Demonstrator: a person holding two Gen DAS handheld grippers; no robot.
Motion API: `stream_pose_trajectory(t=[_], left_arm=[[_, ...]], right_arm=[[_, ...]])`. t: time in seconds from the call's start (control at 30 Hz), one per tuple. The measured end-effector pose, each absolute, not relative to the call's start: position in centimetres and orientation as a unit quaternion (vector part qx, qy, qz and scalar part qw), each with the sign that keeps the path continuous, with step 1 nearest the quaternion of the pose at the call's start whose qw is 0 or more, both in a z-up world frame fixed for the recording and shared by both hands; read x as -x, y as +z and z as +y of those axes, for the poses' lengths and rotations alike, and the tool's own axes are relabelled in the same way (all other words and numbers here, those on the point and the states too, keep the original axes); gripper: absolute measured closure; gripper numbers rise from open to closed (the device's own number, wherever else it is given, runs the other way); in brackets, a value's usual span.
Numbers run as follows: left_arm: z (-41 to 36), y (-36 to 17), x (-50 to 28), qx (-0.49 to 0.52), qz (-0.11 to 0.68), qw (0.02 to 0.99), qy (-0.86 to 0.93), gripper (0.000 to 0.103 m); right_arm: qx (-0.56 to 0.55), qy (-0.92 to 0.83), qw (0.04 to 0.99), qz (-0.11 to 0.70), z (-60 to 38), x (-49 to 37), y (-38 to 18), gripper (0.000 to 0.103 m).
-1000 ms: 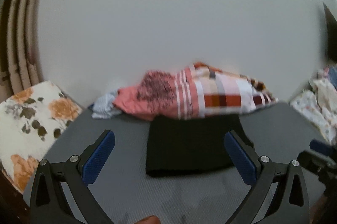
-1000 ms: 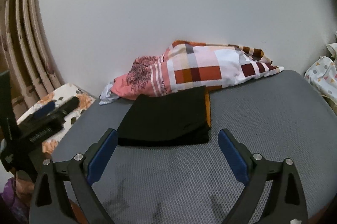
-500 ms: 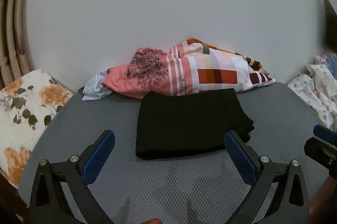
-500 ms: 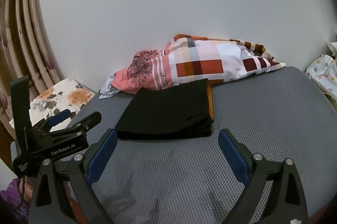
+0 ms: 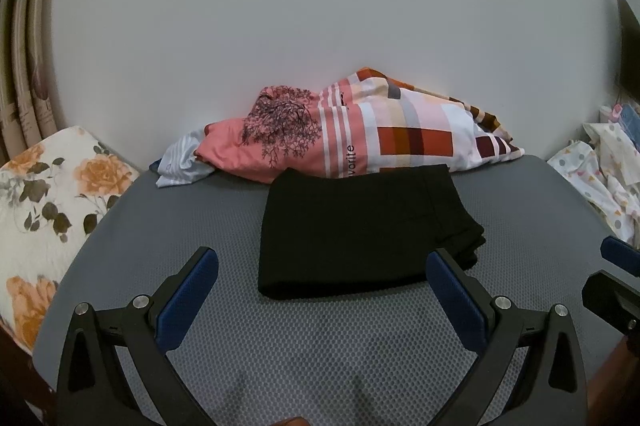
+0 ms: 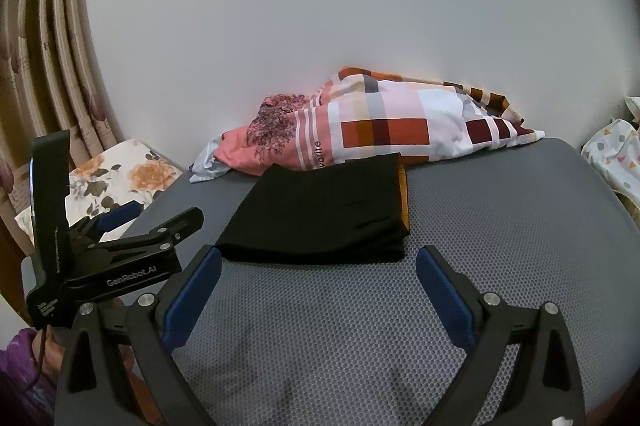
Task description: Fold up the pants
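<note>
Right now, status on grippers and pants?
Left gripper open, empty. Right gripper open, empty. Black pants folded flat on grey mat, touching patterned pillow behind. Nothing in the way.

A grey mesh-textured worktop fills the lower frame. At centre, against the white wall, lies a bundle of pink and checked cloth. A floral cushion sits at the left edge, curtains hang upper left, and spotted white fabric is heaped at the right edge.
</note>
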State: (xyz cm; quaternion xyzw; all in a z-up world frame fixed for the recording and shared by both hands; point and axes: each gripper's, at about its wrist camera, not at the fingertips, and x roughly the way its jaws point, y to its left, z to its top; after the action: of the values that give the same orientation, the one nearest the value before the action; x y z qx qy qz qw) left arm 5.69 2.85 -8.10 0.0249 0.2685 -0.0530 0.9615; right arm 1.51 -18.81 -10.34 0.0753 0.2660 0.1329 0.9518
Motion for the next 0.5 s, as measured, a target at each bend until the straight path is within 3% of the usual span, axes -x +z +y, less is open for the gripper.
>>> stream_pose_trajectory(t=[0.5], left_arm=[[2.68, -8.60, -5.66, -0.025, 0.273, 0.960, -0.052, 0.000]], right_arm=[[-0.074, 0.134, 0.951, 0.267, -18.64, -1.40, -10.29, 0.005]])
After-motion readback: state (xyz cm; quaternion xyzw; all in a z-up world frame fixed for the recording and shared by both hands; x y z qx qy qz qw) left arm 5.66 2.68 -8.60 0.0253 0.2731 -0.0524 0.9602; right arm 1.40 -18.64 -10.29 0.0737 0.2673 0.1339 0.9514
